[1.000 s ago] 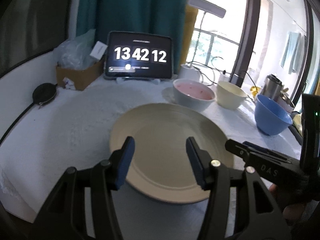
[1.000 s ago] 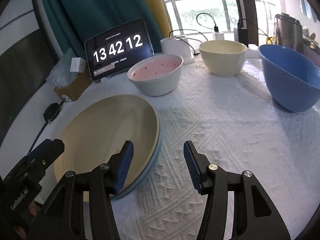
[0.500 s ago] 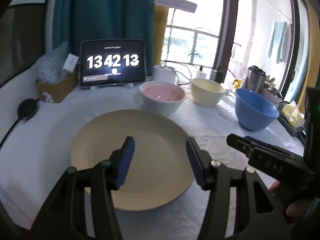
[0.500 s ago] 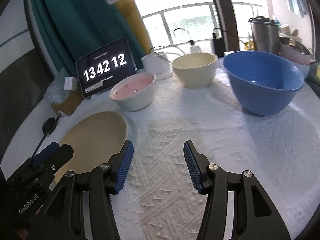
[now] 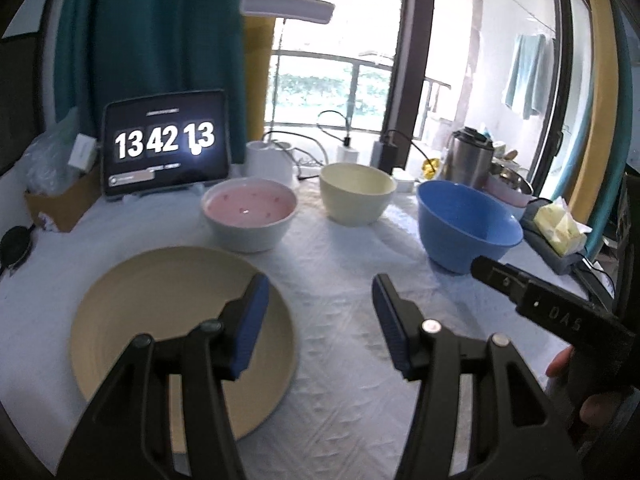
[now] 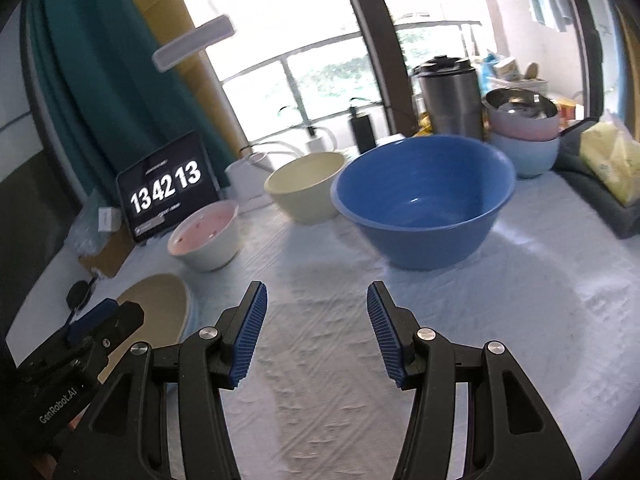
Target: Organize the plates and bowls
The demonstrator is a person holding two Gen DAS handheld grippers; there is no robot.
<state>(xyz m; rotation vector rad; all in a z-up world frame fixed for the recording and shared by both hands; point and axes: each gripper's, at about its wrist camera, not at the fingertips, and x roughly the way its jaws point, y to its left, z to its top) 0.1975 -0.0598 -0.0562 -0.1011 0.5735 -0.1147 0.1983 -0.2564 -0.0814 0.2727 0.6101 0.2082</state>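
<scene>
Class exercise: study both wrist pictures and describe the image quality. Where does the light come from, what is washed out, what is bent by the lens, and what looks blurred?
Left wrist view: daylight from the window behind the table, so the outdoors is washed out; the door frame bows, fisheye bending. Right wrist view: the same backlight glares, the lamp head and cream bowl look smeared, and a soft shadow falls on the cloth by the blue bowl.

Plate [image 5: 160, 320] front left on table [image 5: 340, 360]; three bowls [image 5: 358, 198] in row behind; tablet [image 5: 166, 142] behind them, left.
</scene>
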